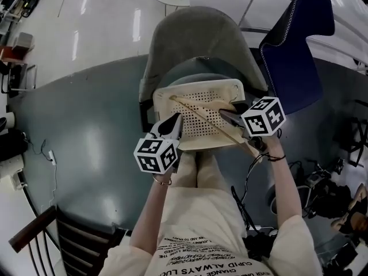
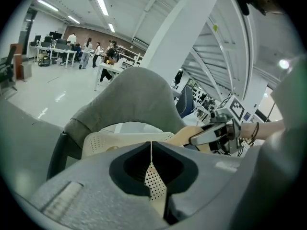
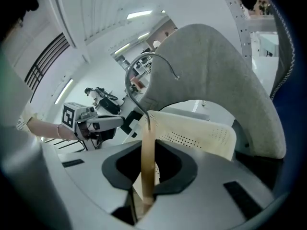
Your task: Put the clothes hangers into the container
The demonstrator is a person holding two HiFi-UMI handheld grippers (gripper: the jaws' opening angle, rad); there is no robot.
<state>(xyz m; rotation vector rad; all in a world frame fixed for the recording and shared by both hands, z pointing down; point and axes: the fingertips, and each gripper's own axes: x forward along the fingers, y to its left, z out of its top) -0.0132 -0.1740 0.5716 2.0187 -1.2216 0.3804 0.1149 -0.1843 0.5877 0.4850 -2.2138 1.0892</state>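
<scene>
A cream perforated basket (image 1: pixel 230 85) rests on the seat of a grey chair (image 1: pixel 195 33). My left gripper (image 1: pixel 172 122) is at the basket's near left rim. In the left gripper view its jaws are shut on the thin perforated wall (image 2: pixel 154 186). A wooden clothes hanger (image 1: pixel 201 117) lies slanted across the basket's inside, and my right gripper (image 1: pixel 227 117) is shut on it at the right side. In the right gripper view the hanger's wooden bar (image 3: pixel 147 162) runs up between the jaws, with its metal hook (image 3: pixel 144 63) curving above the basket (image 3: pixel 201 133).
A dark blue chair (image 1: pixel 293 56) stands to the right of the grey one. Cables and bags (image 1: pixel 322 188) lie on the floor at the right. A wooden chair back (image 1: pixel 34 229) is at the lower left. A person's legs and shirt fill the bottom of the head view.
</scene>
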